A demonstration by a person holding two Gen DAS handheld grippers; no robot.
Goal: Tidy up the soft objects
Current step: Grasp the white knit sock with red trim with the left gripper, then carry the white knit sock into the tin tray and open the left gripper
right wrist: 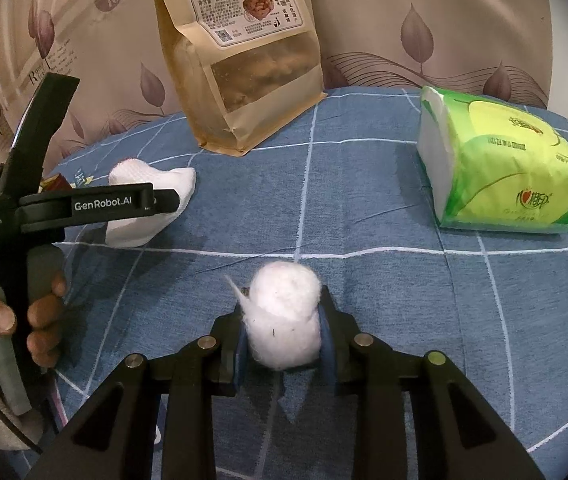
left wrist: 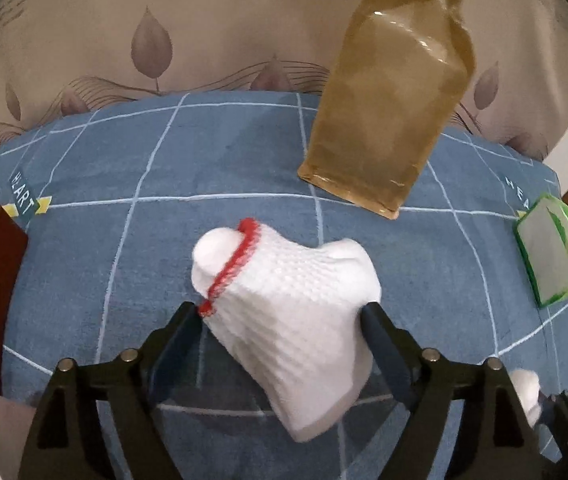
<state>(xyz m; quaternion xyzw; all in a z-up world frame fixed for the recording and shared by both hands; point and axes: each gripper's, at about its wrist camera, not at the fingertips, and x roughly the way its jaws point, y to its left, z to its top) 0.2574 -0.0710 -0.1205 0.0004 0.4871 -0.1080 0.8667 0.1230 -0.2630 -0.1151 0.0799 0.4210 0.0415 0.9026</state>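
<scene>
Left gripper (left wrist: 284, 312) stood wide around the white sock (left wrist: 284, 300), whose long axis ran diagonally between the jaws; your right gripper (right wrist: 282, 332) pinched the cotton ball (right wrist: 284, 316).

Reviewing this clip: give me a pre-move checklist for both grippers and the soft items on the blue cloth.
1. Right gripper clamped on cotton ball: ok.
2. Left gripper jaws wide around white sock: ok.
3. Left pads pressing the sock: cannot tell.
4. Sock resting on blue cloth: cannot tell.
5. Tissue pack clear of both grippers: ok.
6. Snack bag standing upright behind: ok.
</scene>
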